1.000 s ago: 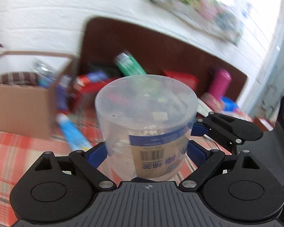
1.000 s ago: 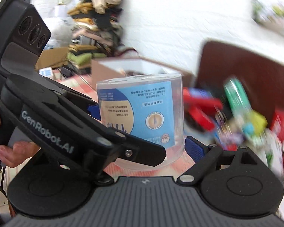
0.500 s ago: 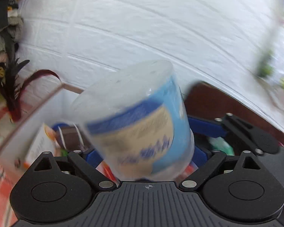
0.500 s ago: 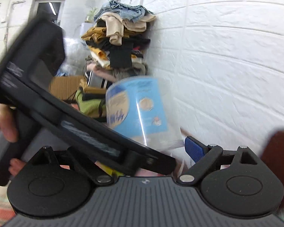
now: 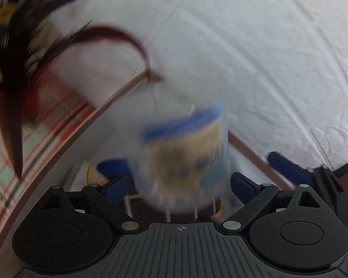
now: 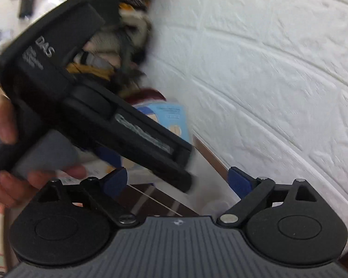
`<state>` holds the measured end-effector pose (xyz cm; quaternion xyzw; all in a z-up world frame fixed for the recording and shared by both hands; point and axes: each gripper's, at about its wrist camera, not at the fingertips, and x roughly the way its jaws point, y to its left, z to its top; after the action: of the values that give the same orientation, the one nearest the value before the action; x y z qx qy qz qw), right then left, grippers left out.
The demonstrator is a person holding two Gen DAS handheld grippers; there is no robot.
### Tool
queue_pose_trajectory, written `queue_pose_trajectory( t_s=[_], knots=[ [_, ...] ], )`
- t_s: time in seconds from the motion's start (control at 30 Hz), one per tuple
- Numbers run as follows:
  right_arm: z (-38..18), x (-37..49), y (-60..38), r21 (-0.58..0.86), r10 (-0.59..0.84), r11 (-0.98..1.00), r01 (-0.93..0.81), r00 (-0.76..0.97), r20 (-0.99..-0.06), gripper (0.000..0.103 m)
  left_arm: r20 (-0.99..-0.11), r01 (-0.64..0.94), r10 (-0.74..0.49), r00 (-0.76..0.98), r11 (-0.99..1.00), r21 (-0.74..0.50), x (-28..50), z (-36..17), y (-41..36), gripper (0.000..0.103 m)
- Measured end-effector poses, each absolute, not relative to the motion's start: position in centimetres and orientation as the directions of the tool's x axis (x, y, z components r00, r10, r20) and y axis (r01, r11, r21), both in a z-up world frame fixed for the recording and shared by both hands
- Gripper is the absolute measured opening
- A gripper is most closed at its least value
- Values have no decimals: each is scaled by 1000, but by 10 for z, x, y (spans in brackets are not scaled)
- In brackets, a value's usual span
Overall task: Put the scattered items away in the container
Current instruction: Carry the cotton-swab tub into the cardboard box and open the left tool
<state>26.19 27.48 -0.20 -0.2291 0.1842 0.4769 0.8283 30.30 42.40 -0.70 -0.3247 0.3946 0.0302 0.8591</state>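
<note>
A clear plastic tub (image 5: 185, 159) with a blue and tan label is blurred between the open fingers of my left gripper (image 5: 181, 185), over the cardboard box (image 5: 65, 150); there are gaps on both sides of it. It also shows in the right wrist view (image 6: 171, 120), mostly hidden behind the left gripper's body (image 6: 109, 115). My right gripper (image 6: 177, 180) is open and empty above the box's far wall (image 6: 211, 155).
A white brick-pattern wall (image 5: 243, 46) stands right behind the box. A checked tablecloth (image 5: 18, 159) lies left of the box. Dark feathers (image 5: 14, 53) and a pile of clothes (image 6: 118, 41) are at the left. Some items lie inside the box (image 6: 155, 199).
Both grippers swung left from the table clutter to above the box. The left fingers opened off the tub, which has dropped lower between them.
</note>
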Motion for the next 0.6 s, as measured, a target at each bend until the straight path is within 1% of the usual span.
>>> queue_pose_trajectory(
  t_s=[0.03,0.1,0.2,0.23,0.33,0.43,0.5,0.53,0.6],
  knots=[
    [1,261,270,-200,716,436,-878,473,-514,98,-691,-297,-209,692,790,-536,298,-6,426,99],
    [4,255,261,-210,733,417,-884,464,-497,100,-681,-280,-209,701,799,-533,285,0,427,99],
    [3,249,250,-242,697,432,-869,492,-521,100,-665,-278,-204,719,792,-543,264,12,425,99],
    [3,246,247,-244,687,437,-866,496,-531,100,-663,-279,-187,725,801,-530,255,18,422,99],
    [7,235,233,-237,667,453,-859,504,-549,100,-665,-277,-101,740,855,-438,227,39,407,99],
    [18,218,213,-219,654,473,-854,506,-562,100,-644,-240,-40,764,909,-341,193,62,380,99],
    [30,205,195,-183,647,504,-844,509,-567,101,-612,-201,-15,790,938,-281,168,76,359,100],
    [37,200,186,-153,646,523,-839,507,-571,101,-590,-179,-7,807,950,-256,156,81,349,102],
    [50,186,159,-84,654,551,-830,492,-574,101,-529,-138,-6,849,963,-231,125,86,325,103]
  ],
)
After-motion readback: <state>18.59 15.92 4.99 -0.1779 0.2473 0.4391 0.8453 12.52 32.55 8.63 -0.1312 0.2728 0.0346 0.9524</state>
